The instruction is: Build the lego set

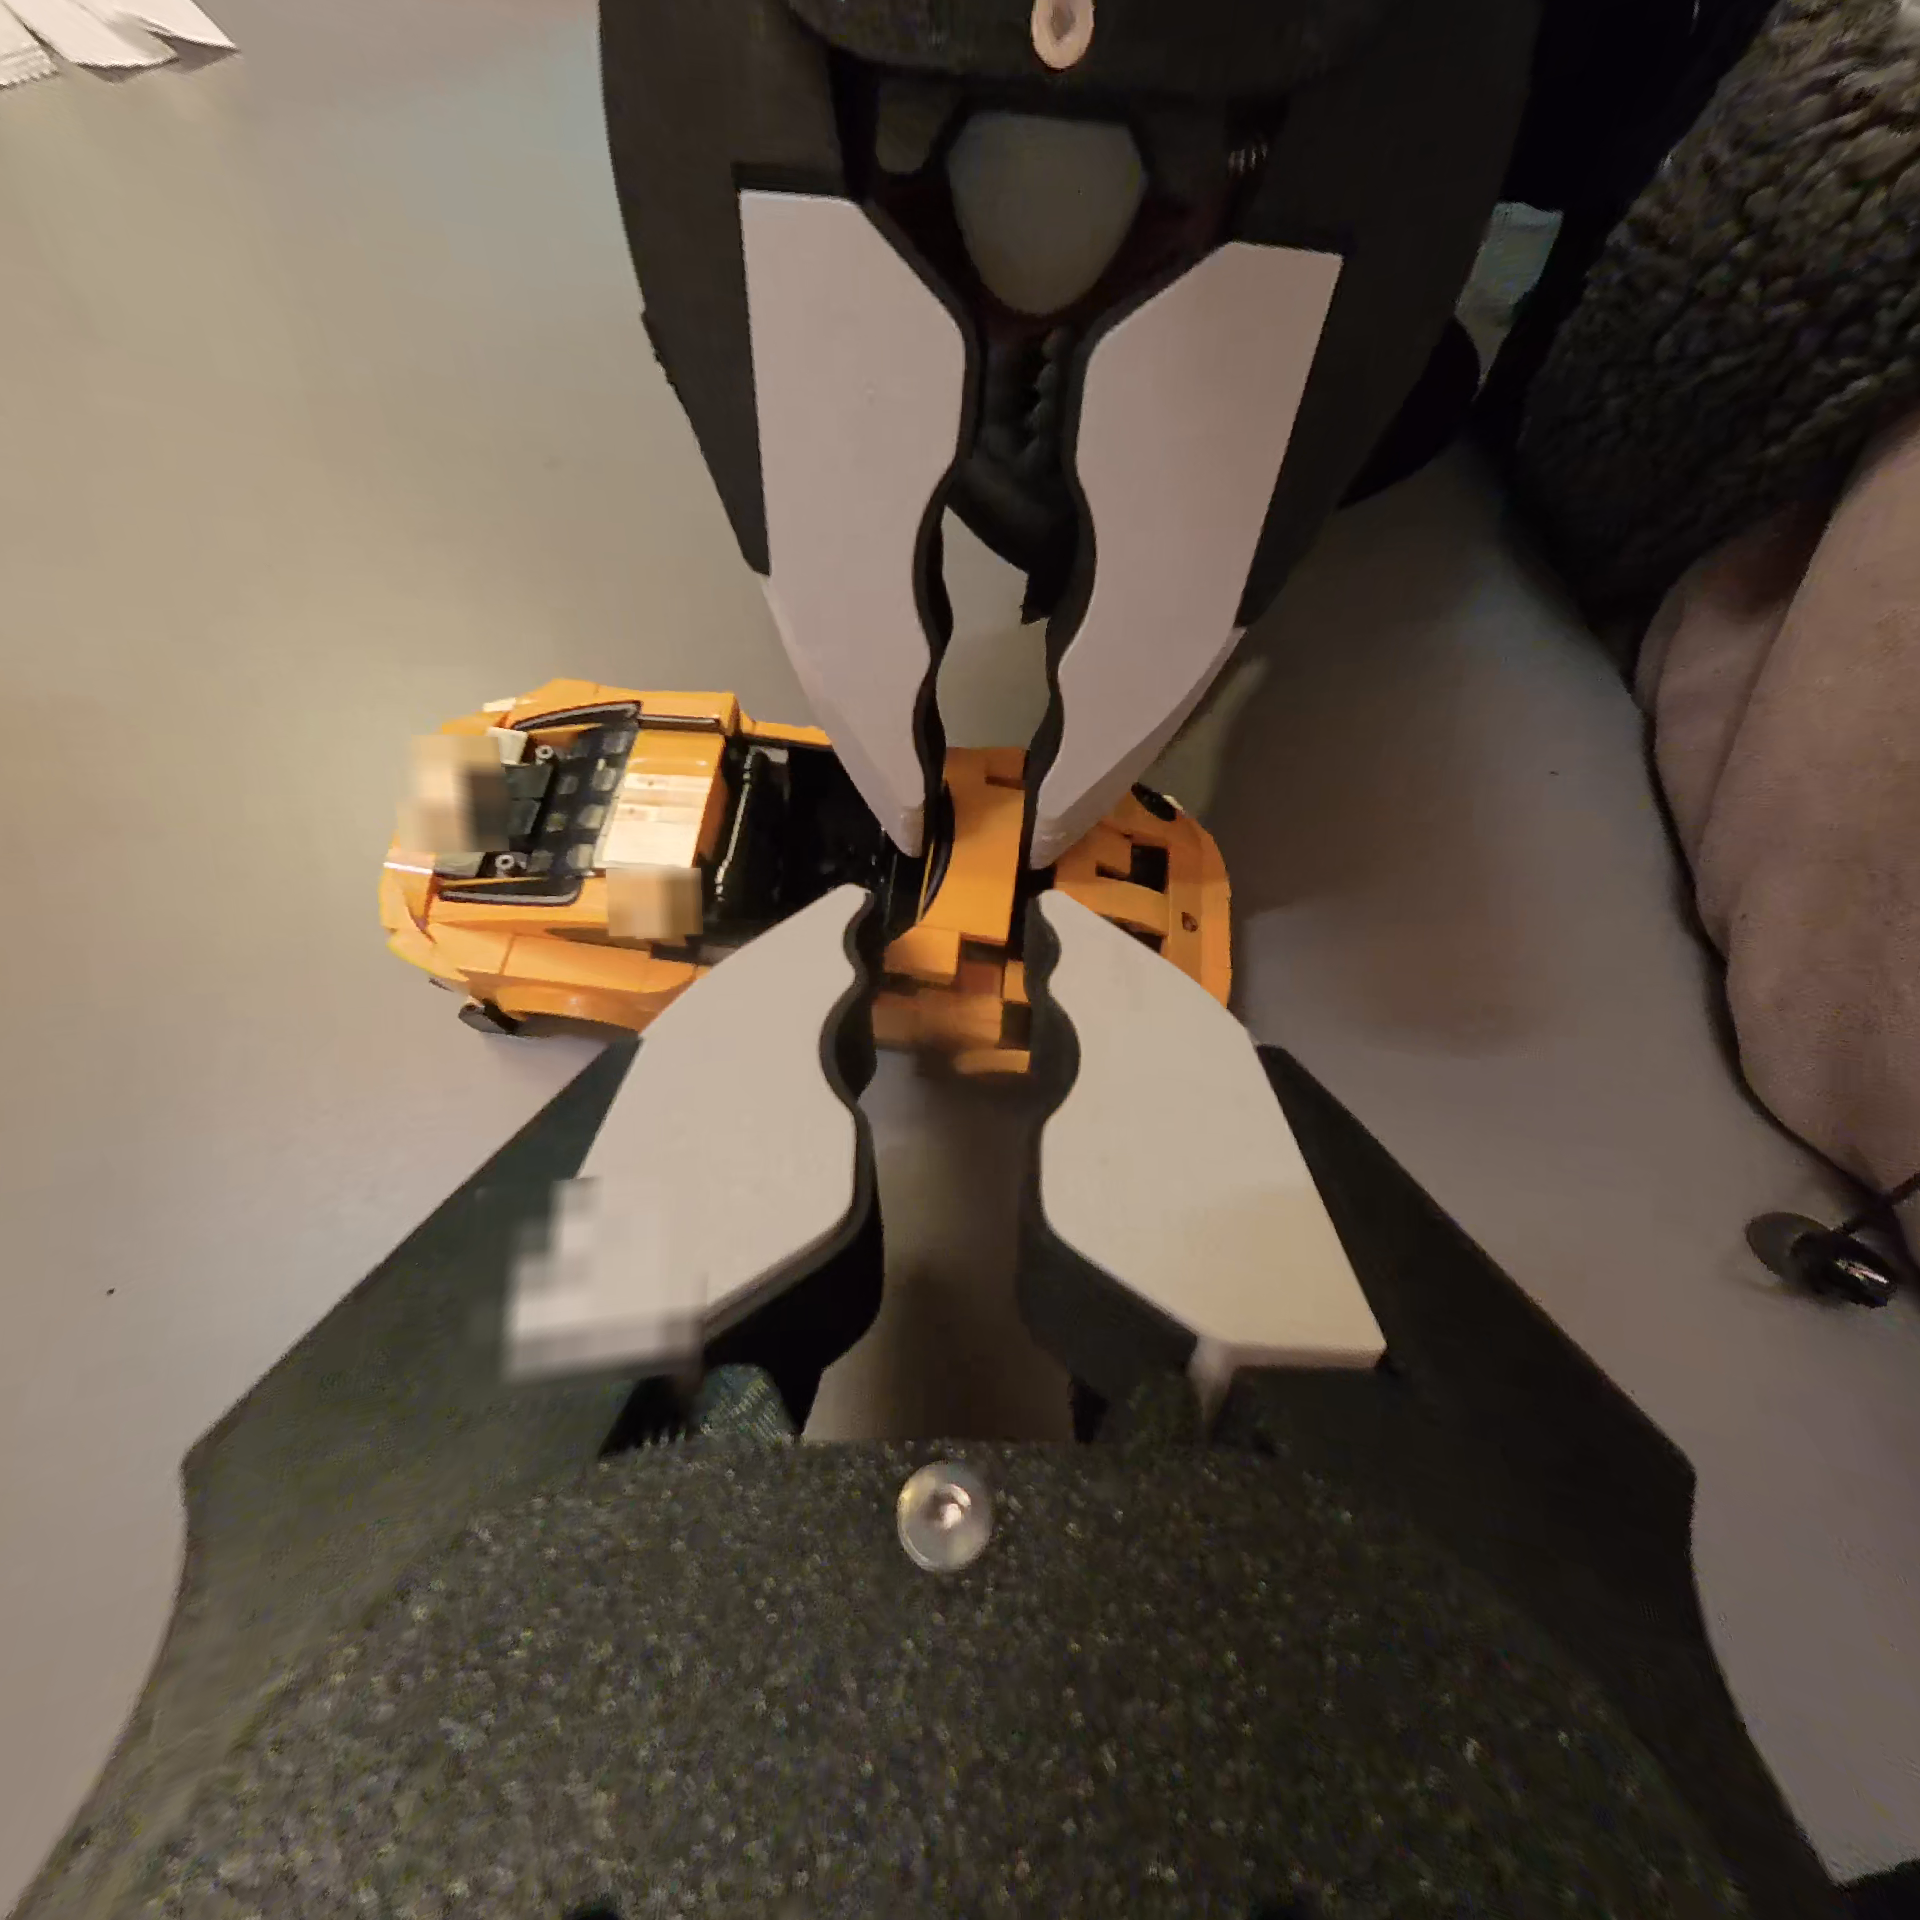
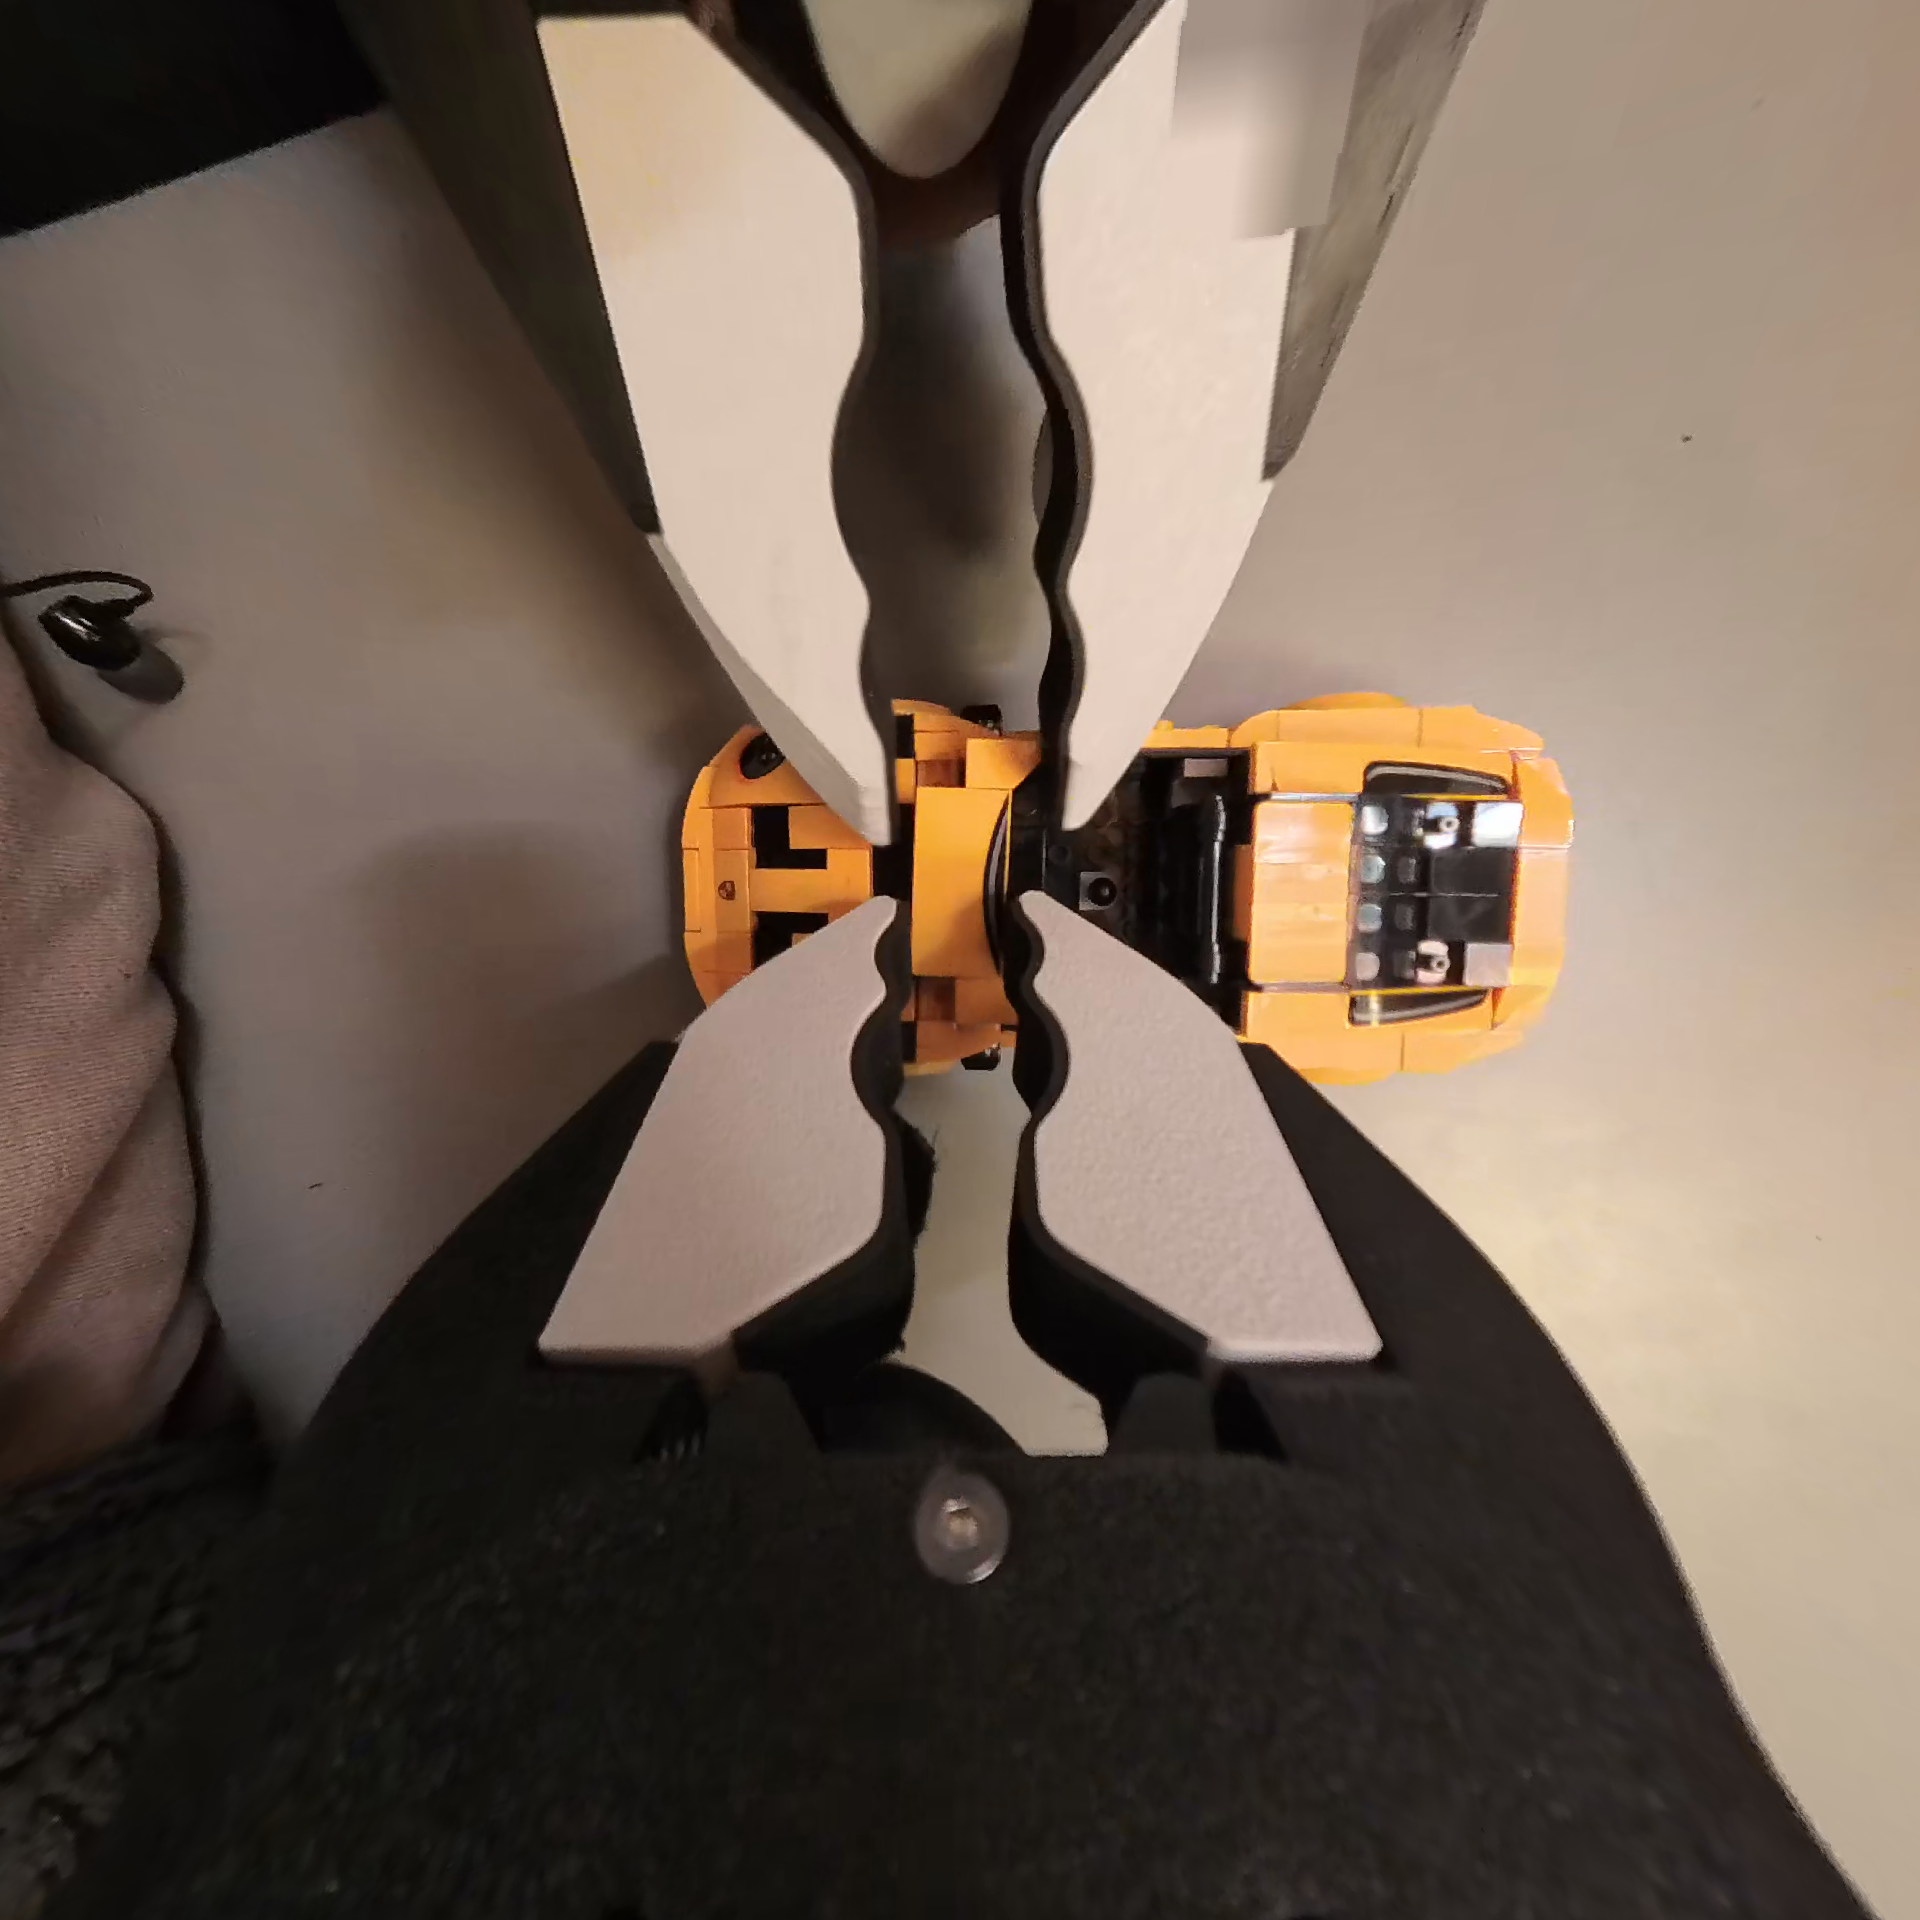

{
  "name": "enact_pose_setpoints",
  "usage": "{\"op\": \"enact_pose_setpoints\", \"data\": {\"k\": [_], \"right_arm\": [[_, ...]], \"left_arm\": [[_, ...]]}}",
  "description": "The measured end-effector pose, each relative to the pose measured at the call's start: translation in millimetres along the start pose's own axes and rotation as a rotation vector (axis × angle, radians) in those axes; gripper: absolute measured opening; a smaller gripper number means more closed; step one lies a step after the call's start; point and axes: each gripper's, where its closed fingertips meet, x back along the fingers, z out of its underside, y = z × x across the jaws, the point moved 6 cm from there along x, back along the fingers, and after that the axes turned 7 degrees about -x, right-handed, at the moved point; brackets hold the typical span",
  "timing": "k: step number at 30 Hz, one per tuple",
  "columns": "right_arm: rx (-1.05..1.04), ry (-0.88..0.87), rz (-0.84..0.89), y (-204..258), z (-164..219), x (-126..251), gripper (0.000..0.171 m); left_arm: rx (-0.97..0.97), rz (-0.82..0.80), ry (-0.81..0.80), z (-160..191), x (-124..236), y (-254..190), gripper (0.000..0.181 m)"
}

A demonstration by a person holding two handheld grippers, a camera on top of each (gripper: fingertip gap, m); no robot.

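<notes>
Grey table (image 1: 260,520), orange lego car (image 1: 644,935) between both grippers' fingers (image 1: 727,1091)

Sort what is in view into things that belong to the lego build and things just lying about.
Job in hand: orange lego car; left gripper; right gripper, both over the car's middle.

Lying about: white papers; small black clip on a cord; grey fabric.

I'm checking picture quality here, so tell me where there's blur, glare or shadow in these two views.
Left wrist view: the orange car looks soft and the nearer left gripper softer; wide-angle bending at the edges. Right wrist view: the car is sharper, glare on its shiny rear tiles, dark shadow on the table left of it.
</notes>
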Motion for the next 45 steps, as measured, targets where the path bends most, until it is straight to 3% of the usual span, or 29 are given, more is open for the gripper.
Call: {"op": "enact_pose_setpoints", "data": {"k": [29,35,45], "right_arm": [[0.011,0.115,0.024,9,-3,-1,0.016],[-0.005,0.096,0.037,10,-4,-2,0.017],[-0.091,-0.011,0.008,6,0,1,0.026]], "left_arm": [[0.009,0.017,-0.004,1,7,-6,0.025],[0.047,0.019,0.008,7,5,-3,0.016],[0.057,0.013,-0.007,8,11,0,0.017]]}}
